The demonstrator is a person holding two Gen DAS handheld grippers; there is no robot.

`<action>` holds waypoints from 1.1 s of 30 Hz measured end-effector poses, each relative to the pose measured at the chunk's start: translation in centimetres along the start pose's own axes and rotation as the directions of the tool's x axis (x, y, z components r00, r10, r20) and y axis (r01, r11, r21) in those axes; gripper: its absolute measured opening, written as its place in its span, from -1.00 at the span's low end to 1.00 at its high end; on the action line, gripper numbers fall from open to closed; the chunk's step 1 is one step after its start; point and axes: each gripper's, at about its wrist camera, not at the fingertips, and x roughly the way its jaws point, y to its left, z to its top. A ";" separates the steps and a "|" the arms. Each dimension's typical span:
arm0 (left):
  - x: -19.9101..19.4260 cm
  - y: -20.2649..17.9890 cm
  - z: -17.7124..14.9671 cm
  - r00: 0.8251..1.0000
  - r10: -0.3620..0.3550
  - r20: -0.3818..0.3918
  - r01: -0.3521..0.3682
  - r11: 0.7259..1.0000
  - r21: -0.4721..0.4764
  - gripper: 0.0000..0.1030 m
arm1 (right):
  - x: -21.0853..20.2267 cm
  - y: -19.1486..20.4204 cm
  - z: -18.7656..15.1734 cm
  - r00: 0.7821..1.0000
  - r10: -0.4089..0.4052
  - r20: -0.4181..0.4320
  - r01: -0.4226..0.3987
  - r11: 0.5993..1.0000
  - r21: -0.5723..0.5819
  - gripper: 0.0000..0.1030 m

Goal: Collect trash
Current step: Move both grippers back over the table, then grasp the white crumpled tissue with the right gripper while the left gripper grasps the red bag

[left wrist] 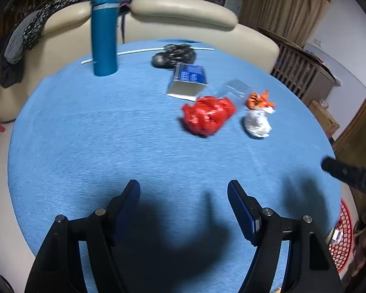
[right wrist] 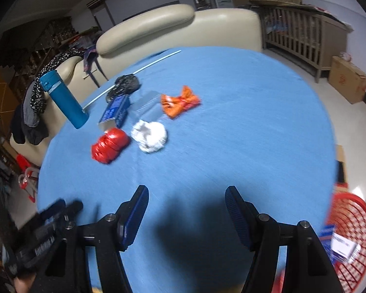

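Your left gripper (left wrist: 183, 190) and right gripper (right wrist: 186, 196): jaws wide, empty, above round blue table (left wrist: 85, 134). Mid-table: crumpled red plastic bag (left wrist: 208, 115), white paper wad (left wrist: 257, 122), orange wrapper (left wrist: 258, 99), blue-white carton (left wrist: 188, 81), black bag (left wrist: 174, 55).

L gripper (left wrist: 183, 190) is held low, jaws spread wide w/ nothing between the blue pads (left wrist: 240, 208). R gripper (right wrist: 186, 196) is likewise held wide apart and unloaded. Each is seen at the edge of the other's view: R at right, L at lower left.
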 end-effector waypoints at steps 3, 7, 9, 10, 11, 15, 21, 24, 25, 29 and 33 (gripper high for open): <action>0.3 0.9 0.6 1.000 -0.002 0.004 0.002 1.000 -0.021 0.45 | 2.6 1.8 2.0 0.999 0.031 -0.011 -0.031 1.000 -0.002 0.34; 0.3 1.5 1.3 1.000 0.002 0.019 -0.002 1.000 -0.024 0.45 | 5.4 3.5 4.3 0.999 0.032 -0.012 -0.032 0.999 -0.007 0.34; 0.3 1.7 1.5 1.000 0.001 0.022 0.000 1.000 -0.029 0.45 | 7.1 4.2 5.2 0.999 0.029 -0.027 -0.030 1.000 -0.004 0.34; 0.3 1.9 1.7 1.000 0.000 0.023 0.001 1.000 -0.032 0.45 | 7.9 4.5 5.6 0.999 0.026 -0.034 -0.026 1.000 -0.006 0.34; 0.3 2.0 1.8 1.000 0.000 0.025 0.001 0.999 -0.035 0.45 | 8.5 4.7 5.8 0.999 0.025 -0.039 -0.025 1.000 -0.008 0.34; 0.5 2.2 2.6 1.000 0.000 0.028 0.001 0.999 -0.037 0.45 | 11.2 5.5 6.5 0.998 0.004 -0.067 -0.006 1.000 -0.024 0.33; 1.5 1.3 4.3 0.999 -0.007 0.034 0.008 1.000 -0.022 0.45 | 12.8 5.3 6.5 0.995 0.021 -0.093 -0.024 0.999 -0.039 -0.23; 2.2 0.2 5.6 0.999 -0.022 0.038 0.022 1.000 0.000 0.45 | 12.1 4.6 6.3 0.996 0.034 -0.079 -0.036 0.999 -0.031 -0.24; 2.6 -0.3 6.1 0.999 -0.027 0.041 0.026 1.000 0.008 0.46 | 11.7 4.2 6.1 0.997 0.035 -0.073 -0.037 0.999 -0.025 -0.24; 4.2 -2.1 7.7 0.999 -0.034 0.041 0.032 0.999 0.037 0.54 | 9.9 2.5 5.5 0.998 0.043 -0.049 -0.043 0.999 0.007 -0.24; 6.6 -4.1 8.6 1.000 -0.015 0.007 0.014 0.994 0.108 0.56 | 8.1 1.1 4.9 0.998 0.051 -0.027 -0.051 0.998 0.029 -0.24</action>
